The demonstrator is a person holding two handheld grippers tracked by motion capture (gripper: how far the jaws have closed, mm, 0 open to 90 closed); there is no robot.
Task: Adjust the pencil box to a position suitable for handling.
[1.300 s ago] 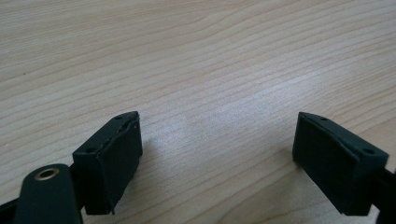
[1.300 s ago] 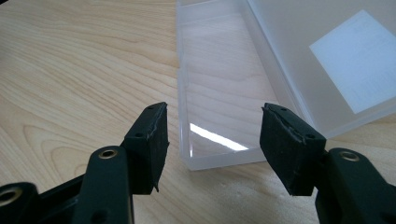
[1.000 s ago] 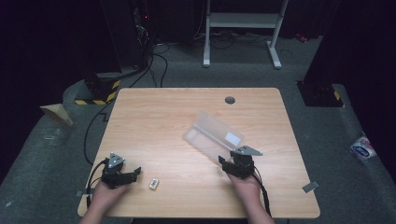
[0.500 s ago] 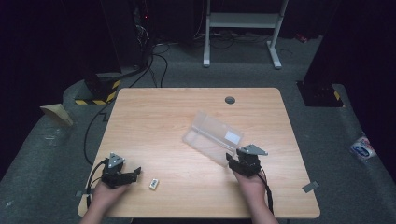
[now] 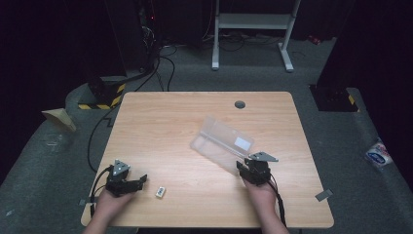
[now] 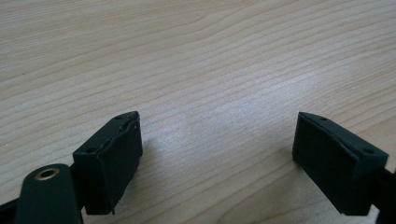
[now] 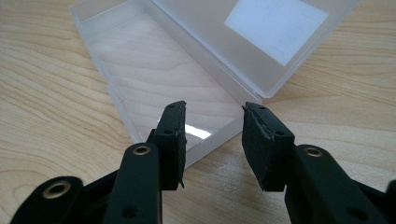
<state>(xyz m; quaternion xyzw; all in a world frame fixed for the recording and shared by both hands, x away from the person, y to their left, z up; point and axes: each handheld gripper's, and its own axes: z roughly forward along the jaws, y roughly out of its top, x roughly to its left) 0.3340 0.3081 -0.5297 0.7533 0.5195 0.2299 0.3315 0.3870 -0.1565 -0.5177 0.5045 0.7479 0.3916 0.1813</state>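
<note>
Right tool [image 5: 247,168] sat at the near right of the table [image 5: 160,122], right at the near corner of a clear plastic box [image 5: 221,141] lying open, its lid folded back with a white label [image 5: 242,143] on it. In the right gripper view the right tool [image 7: 212,128] had its jaws part spread, having just been closing; the box's near corner [image 7: 205,140] lay between them, left jaw over the box floor, right jaw outside the wall, pads not pressing on it. Left tool [image 5: 138,181] rested at the near left, well apart from the box, jaws spread wide with bare wood between them in the left gripper view [image 6: 217,135]. A small white block [image 5: 160,192] lay on the table just beside the left tool, untouched. Round grommet [image 5: 239,104] near the far edge
</note>
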